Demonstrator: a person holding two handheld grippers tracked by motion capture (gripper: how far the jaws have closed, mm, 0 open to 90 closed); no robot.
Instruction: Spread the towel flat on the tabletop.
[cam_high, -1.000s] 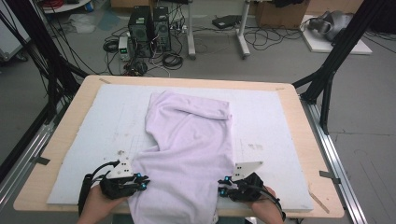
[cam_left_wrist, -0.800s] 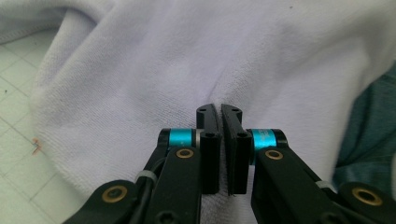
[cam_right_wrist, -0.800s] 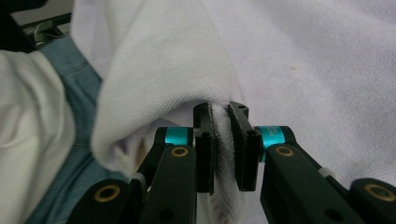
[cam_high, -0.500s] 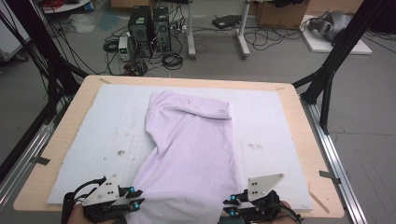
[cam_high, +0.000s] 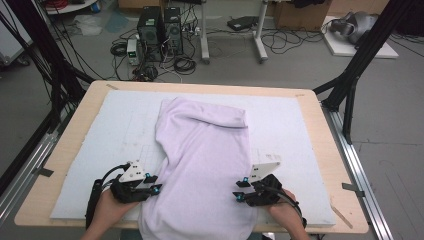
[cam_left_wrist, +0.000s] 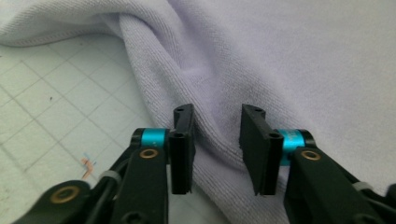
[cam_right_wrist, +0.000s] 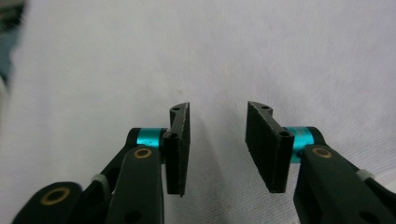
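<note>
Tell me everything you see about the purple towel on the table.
The towel is pale lilac terry cloth, soft and looped. It lies lengthwise on the light gridded mat, its far end folded over, its near end hanging off the table edge. A raised fold runs along its left side. The left gripper and right gripper flank it, jaws open.

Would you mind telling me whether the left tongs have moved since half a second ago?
Yes. The left tongs have come up from the table's near edge onto the white mat, beside the lilac towel.

This looks like a lab. Past the tongs, computer boxes (cam_high: 160, 27) and tangled cables (cam_high: 180, 62) sit on the grey floor (cam_high: 300, 70), with black frame poles (cam_high: 357, 75) around the table (cam_high: 320, 125).
</note>
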